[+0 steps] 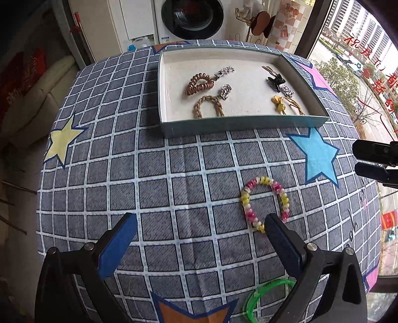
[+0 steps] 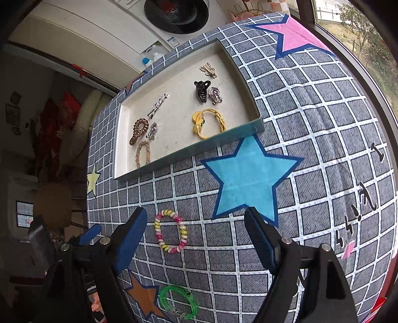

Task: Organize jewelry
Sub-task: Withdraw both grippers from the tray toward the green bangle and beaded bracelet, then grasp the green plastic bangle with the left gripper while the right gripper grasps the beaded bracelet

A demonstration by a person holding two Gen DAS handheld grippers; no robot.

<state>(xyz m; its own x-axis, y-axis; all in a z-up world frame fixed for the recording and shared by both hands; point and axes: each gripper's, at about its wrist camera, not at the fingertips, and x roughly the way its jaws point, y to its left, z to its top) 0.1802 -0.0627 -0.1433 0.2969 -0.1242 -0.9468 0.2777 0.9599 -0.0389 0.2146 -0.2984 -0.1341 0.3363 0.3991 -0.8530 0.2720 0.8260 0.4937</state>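
Note:
A shallow white tray [image 1: 171, 104] [image 2: 120, 139] with teal sides holds several hair ties, clips and a yellow bow band. A pink-and-yellow beaded bracelet [image 1: 265, 203] [image 2: 171, 234] lies on the checked tablecloth in front of the tray. A green bangle [image 1: 266, 300] [image 2: 179, 302] lies near the front edge. My left gripper [image 1: 201, 224] is open and empty, its right finger beside the bracelet. My right gripper [image 2: 196, 222] is open and empty above the cloth, the bracelet just inside its left finger.
The round table [image 1: 174, 174] has a grey checked cloth with coloured stars. A washing machine [image 1: 191, 20] stands behind it and a window to the right. The right gripper's fingers show at the right edge of the left wrist view [image 1: 375, 161].

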